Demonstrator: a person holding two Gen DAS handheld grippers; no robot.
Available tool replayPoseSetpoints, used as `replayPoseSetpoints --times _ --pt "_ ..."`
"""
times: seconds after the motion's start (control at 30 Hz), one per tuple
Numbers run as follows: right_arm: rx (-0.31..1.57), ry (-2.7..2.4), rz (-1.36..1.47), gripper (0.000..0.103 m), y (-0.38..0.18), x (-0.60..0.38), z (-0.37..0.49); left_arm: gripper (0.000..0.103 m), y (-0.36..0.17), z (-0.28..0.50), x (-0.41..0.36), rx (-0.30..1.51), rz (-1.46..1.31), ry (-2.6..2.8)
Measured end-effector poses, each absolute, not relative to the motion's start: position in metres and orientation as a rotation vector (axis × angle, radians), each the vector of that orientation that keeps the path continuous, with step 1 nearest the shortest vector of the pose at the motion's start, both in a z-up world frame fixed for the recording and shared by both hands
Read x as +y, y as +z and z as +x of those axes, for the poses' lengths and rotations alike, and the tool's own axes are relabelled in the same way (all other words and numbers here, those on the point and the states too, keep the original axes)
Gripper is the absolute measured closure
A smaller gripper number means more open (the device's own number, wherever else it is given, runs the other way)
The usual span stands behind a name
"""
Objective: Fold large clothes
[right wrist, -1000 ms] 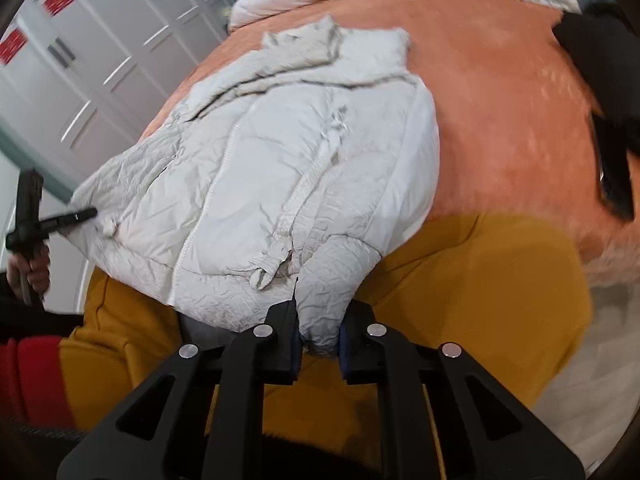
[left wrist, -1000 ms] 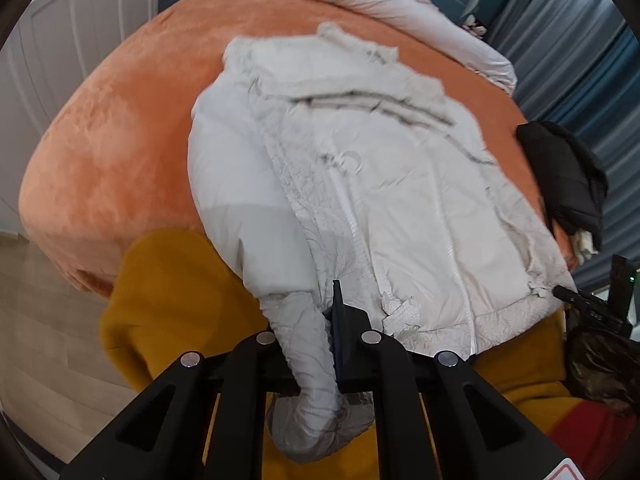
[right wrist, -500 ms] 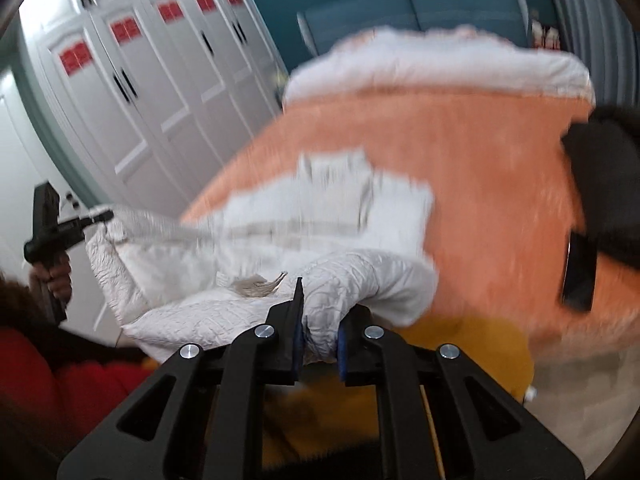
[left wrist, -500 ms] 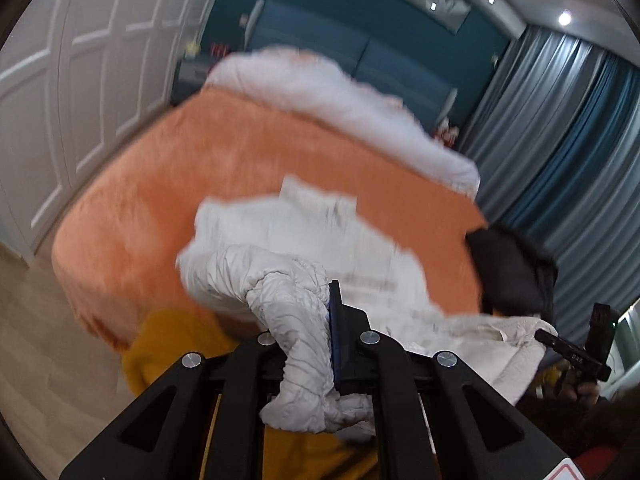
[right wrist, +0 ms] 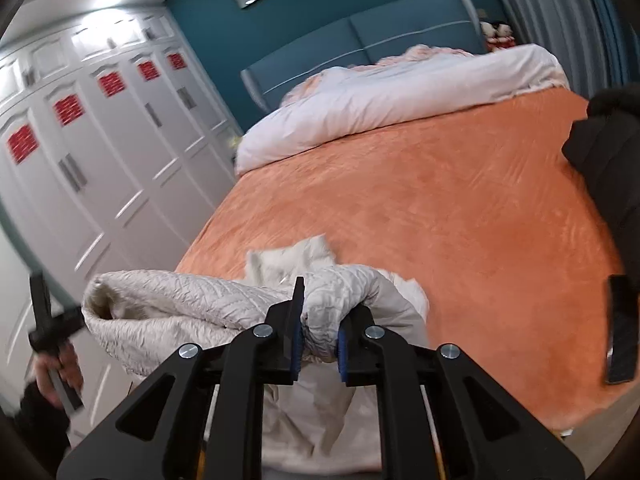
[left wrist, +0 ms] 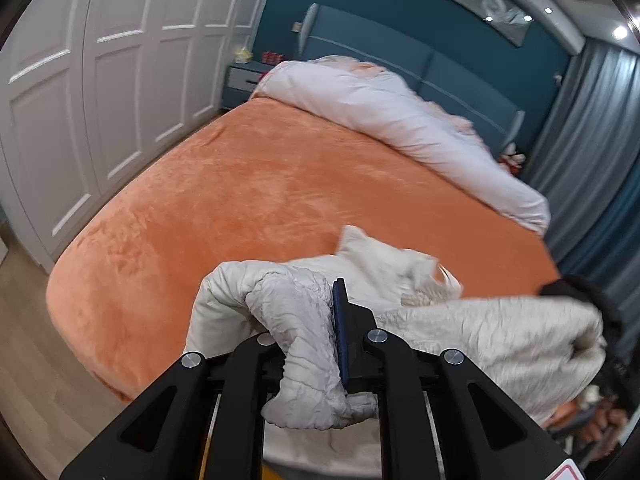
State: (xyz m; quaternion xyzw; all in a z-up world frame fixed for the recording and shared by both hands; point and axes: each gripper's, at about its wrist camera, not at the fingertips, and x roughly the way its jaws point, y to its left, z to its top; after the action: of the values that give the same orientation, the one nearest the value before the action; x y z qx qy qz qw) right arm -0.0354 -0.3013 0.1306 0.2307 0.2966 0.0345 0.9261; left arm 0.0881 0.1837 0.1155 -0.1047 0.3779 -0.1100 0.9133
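A large cream quilted jacket [left wrist: 480,332] hangs lifted above the near end of an orange bed [left wrist: 260,184]. My left gripper [left wrist: 308,332] is shut on a bunched corner of it; only the right finger shows, the left is hidden by fabric. In the right wrist view my right gripper [right wrist: 318,320] is shut on another bunched corner of the jacket [right wrist: 172,304]. The jacket stretches between the two grippers, and its collar end [right wrist: 296,256] trails toward the bed. The other gripper [right wrist: 52,320] shows at the left of the right wrist view.
A white duvet [left wrist: 392,120] lies rolled at the bed's head by a blue headboard. A black garment [right wrist: 608,152] and a dark phone [right wrist: 622,328] lie on the bed's right side. White wardrobes [left wrist: 100,80] stand left, curtains [left wrist: 592,140] right.
Both grippers have raised the jacket's bottom corners up off the bed. The jacket, flat a second ago, now hangs bunched between them, and the views tilt up across the room.
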Motion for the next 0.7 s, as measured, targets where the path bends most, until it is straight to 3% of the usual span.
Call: replayPoseSetpoints --times 0.23,0.47,0.6,0.7 --pt "0.605 -0.014 0.609 0.084 0.096 -0.310 0.026 0.086 0.063 0.147 0.171 0.789 -0.178 -0.174" --pt "0.531 0.014 0.792 0.077 0.069 -0.327 0.018 0.083 0.050 0.166 0.200 0.832 -0.309 -0.327" --pt "0.511 -0.032 0.732 0.054 0.070 -0.327 0.009 0.082 0.062 0.167 0.217 0.883 -0.351 -0.434" --pt "0.496 -0.064 0.742 0.054 0.069 -0.339 0.004 0.081 0.068 0.177 0.230 0.976 -0.381 -0.488"
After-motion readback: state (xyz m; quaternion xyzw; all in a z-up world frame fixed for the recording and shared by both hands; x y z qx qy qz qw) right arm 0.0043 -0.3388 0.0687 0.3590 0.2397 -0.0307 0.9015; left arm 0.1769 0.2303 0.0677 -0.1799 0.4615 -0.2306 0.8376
